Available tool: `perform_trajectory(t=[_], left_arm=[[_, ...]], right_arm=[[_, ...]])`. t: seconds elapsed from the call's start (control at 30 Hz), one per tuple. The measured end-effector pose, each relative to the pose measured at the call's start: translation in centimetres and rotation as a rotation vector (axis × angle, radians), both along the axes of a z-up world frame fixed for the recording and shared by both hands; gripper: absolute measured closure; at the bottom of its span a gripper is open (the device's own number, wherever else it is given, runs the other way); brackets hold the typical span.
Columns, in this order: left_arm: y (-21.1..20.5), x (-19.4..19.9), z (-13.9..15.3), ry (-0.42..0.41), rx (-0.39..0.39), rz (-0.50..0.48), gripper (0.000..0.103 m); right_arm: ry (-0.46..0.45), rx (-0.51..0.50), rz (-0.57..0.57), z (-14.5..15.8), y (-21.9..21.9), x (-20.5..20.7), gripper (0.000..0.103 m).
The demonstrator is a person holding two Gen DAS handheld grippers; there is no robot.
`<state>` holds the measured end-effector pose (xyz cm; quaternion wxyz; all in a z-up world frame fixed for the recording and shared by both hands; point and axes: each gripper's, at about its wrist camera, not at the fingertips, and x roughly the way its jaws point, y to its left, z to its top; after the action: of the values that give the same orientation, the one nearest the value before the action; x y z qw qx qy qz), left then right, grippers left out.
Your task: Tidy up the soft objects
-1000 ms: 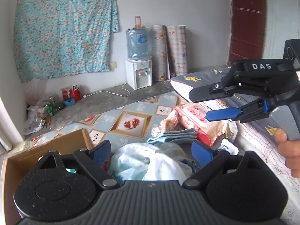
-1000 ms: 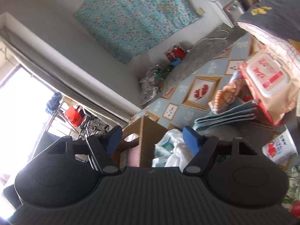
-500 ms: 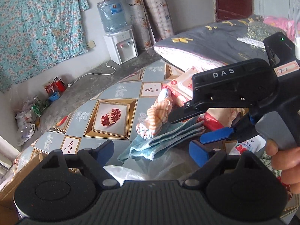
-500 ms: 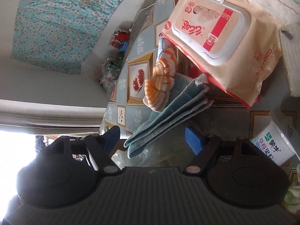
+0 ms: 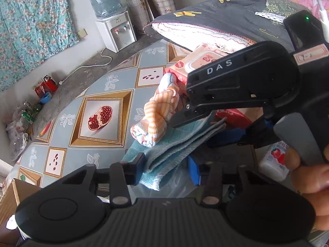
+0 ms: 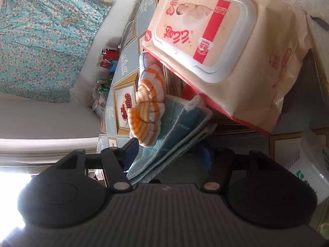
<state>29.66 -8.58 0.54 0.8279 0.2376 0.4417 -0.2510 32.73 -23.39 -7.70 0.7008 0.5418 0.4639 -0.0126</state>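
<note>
While your left gripper (image 5: 166, 164) straddles the near corner of the folded blue towel (image 5: 176, 142), jaws apart, your right gripper (image 6: 168, 154) brackets the same towel, also unclamped; its long axis runs away toward the wipes pack (image 6: 216, 47).

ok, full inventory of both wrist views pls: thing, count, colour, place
folded towel: 1, teal, table edge, between both tongs' fingers
rolled cloth: 1, orange-white striped, lying on the towel
wipes pack: 1, beige and red, beyond the towel
yogurt bottle: 1, white with strawberry, right of the towel
cardboard box: 1, brown, lower left
water dispenser: 1, white with blue jug, by the wall
floral sheet: 1, teal, hung on the wall
table: 1, grey-blue pomegranate cover
left tongs: 1, black with blue pads, around the towel's near end
right tongs: 1, same, around the towel's side
</note>
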Motion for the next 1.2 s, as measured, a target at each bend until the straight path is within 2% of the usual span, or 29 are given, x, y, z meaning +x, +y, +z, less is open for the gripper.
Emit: perform_trajectory(t=[0.07,0.1,0.13,0.17,0.27,0.4,0.57,0.73,0.87,1.0,1.1,1.2], left_arm=[[0.1,0.2,0.1,0.005,-0.010,0.013,0.071],[0.2,0.3,0.2,0.006,-0.017,0.021,0.081],[0.3,0.4,0.5,0.002,-0.021,0.033,0.086],[0.4,0.5,0.7,0.002,-0.027,0.042,0.088],[0.7,0.8,1.7,0.000,-0.073,0.077,0.092],[1.3,1.0,4.2,-0.033,-0.138,0.116,0.093],[2.6,0.1,9.3,-0.092,-0.257,0.161,0.094],[3.6,-3.8,15.1,-0.141,-0.368,0.173,0.094],[4.0,-8.8,17.5,-0.165,-0.411,0.143,0.094],[4.3,-14.0,16.7,-0.123,-0.458,0.131,0.094],[3.9,-18.2,13.2,-0.060,-0.464,0.144,0.094],[3.0,-22.0,8.0,0.043,-0.458,0.153,0.094]], right_arm=[[-0.002,0.014,-0.010,-0.8,0.0,0.0,0.058],[-0.006,0.020,-0.010,-1.0,0.1,0.1,0.062],[-0.012,0.025,-0.009,-1.1,0.1,-0.1,0.072],[-0.018,0.029,-0.010,-1.1,0.2,-0.1,0.079],[-0.065,0.027,-0.013,0.1,0.2,-0.1,0.090],[-0.151,0.023,-0.013,3.4,-0.3,0.3,0.094],[-0.286,0.027,0.009,8.8,-1.8,0.1,0.095],[-0.425,0.057,0.070,14.5,-4.1,-3.7,0.095],[-0.490,0.081,0.139,16.7,-5.3,-8.7,0.095],[-0.502,0.092,0.214,16.2,-6.7,-15.2,0.095],[-0.462,0.054,0.263,13.1,-7.4,-20.3,0.095],[-0.354,0.020,0.291,8.1,-8.3,-25.0,0.095]])
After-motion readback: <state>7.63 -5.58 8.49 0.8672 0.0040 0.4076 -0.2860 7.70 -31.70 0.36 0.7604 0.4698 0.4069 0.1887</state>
